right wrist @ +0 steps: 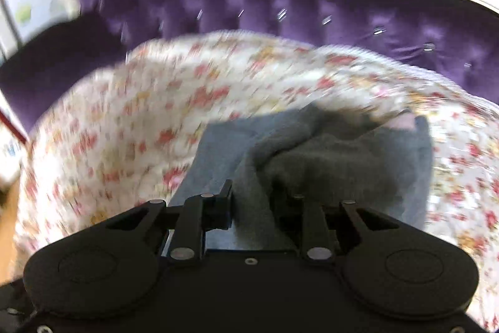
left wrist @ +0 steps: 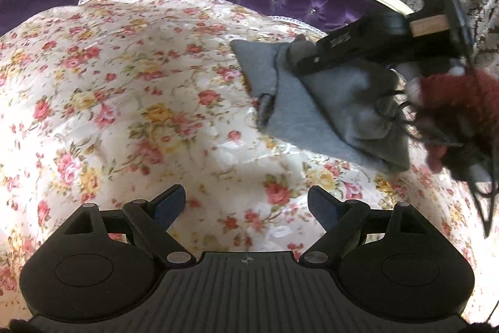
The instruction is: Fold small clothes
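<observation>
Left wrist view showed the grey cloth point(left wrist: 315, 111) up and right of the left gripper point(left wrist: 246, 205), jaws wide and empty; the right gripper point(right wrist: 249, 195) was pinching it above the floral bedspread point(left wrist: 124, 83).

no legible text, labels, brands, numbers or signs

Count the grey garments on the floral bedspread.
1: a grey knit garment lies partly folded on the white floral quilted bedspread, and the right gripper is gripping it at its far end. More may lie hidden underneath.
</observation>
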{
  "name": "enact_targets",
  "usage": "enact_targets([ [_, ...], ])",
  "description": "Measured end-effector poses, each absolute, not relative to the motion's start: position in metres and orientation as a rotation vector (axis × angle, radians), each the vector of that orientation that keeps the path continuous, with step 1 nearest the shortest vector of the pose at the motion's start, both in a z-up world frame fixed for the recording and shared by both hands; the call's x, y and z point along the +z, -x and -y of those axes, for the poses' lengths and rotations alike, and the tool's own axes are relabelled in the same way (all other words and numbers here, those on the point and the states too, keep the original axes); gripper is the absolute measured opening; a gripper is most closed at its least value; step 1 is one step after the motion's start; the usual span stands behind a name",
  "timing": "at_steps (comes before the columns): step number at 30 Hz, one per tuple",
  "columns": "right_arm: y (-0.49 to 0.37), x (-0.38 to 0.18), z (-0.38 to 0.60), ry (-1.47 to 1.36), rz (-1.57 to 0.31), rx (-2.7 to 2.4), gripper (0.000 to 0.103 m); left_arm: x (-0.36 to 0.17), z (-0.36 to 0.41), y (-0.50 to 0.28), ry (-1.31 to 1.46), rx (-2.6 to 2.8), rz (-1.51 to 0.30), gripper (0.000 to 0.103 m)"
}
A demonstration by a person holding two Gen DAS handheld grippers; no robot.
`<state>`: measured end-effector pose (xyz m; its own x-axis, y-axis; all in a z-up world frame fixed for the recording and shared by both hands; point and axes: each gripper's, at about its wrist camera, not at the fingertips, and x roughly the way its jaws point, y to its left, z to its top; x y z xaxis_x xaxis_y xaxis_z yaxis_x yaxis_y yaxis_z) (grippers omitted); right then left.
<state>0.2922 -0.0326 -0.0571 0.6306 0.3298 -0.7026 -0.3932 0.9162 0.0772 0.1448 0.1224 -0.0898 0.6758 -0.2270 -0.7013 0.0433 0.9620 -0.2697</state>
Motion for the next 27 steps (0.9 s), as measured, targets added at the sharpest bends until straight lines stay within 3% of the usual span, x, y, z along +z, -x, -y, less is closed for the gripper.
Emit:
enact_targets([
  [2, -0.291, -0.069, 0.018, 0.118, -0.801, 0.421, 0.036, -0.091, -0.126, -0.145, 0.243, -0.150, -0.819, 0.086],
  [7, -0.276, -0.058, 0.010, 0.102, -0.739, 0.569, 0.061, -0.090, -0.129, -0.145, 0.256, -0.154, -0.824, 0.086],
  [17, -0.247, -0.007, 0.096, -0.205, -0.520, 0.583, 0.065, -0.046, -0.116, -0.152, 0.167, -0.206, -0.719, 0.086],
  [27, -0.220, -0.053, 0.168, -0.215, -0.538, 0.351, 0.066, -0.002, -0.061, -0.214, -0.060, -0.293, -0.564, 0.086],
])
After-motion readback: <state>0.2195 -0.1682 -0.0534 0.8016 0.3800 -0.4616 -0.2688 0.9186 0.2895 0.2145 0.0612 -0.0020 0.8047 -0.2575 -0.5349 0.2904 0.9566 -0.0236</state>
